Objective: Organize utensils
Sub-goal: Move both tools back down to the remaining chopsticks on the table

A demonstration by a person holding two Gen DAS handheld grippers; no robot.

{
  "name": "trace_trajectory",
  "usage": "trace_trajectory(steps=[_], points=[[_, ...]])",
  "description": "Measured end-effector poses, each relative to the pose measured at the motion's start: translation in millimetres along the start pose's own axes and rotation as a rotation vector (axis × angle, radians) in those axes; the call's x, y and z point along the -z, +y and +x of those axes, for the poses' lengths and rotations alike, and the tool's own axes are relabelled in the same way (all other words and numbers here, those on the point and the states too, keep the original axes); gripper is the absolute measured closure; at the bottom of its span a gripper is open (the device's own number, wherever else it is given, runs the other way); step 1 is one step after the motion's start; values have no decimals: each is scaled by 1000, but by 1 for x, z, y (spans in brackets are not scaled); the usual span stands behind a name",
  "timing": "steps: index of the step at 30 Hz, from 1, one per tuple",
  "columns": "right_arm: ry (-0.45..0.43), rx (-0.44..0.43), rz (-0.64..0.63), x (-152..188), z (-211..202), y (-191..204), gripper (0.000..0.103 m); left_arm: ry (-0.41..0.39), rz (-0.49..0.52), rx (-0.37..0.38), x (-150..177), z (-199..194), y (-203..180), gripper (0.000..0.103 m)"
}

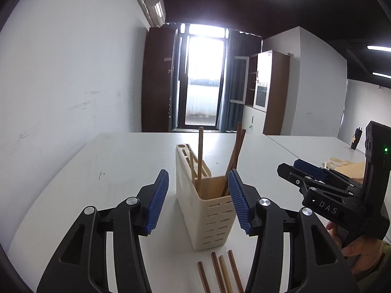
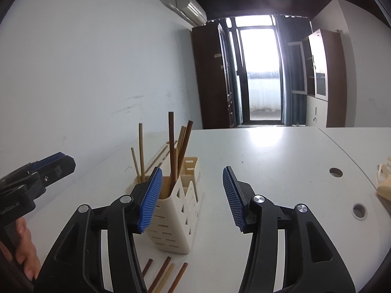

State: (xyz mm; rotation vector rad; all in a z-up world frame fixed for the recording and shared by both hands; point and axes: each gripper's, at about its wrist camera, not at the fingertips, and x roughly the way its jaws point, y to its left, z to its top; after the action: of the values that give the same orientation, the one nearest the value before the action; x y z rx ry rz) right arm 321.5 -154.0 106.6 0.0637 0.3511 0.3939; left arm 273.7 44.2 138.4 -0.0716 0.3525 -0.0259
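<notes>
A cream slotted utensil holder (image 1: 210, 219) (image 2: 171, 229) stands on the white table (image 1: 122, 166) with several wooden chopsticks (image 1: 200, 156) (image 2: 171, 146) upright in it. Several loose chopsticks (image 1: 220, 273) (image 2: 161, 276) lie flat on the table just in front of the holder. My left gripper (image 1: 198, 173) is open and empty, and the holder stands just beyond its blue pads. My right gripper (image 2: 192, 169) is also open and empty, to the right of the holder. Each gripper also shows in the other's view, the right gripper (image 1: 293, 168) and the left gripper (image 2: 56, 161).
A white wall runs along the table's left side. Two round cable holes (image 2: 335, 172) sit in the table at the right, near a beige bag (image 2: 385, 185). A person's hand (image 1: 354, 249) holds the right gripper's handle. Cabinets and a glass door stand beyond the table.
</notes>
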Motion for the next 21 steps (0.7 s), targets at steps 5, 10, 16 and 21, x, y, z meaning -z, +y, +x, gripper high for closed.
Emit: trace_trajectory(steps=[5,10,16,21], points=[[83,24,-1,16,4,4,46,64,-44,1,18,5,14,49],[184,45,-15,33,16,13,44,148,-35,-21,35,14,16,45],[280,73,-16,65,20,18,44,242,-2,-35,57,20,14,42],[348,92,-21,75,27,21,44,318,3,-23,72,28,13,42]])
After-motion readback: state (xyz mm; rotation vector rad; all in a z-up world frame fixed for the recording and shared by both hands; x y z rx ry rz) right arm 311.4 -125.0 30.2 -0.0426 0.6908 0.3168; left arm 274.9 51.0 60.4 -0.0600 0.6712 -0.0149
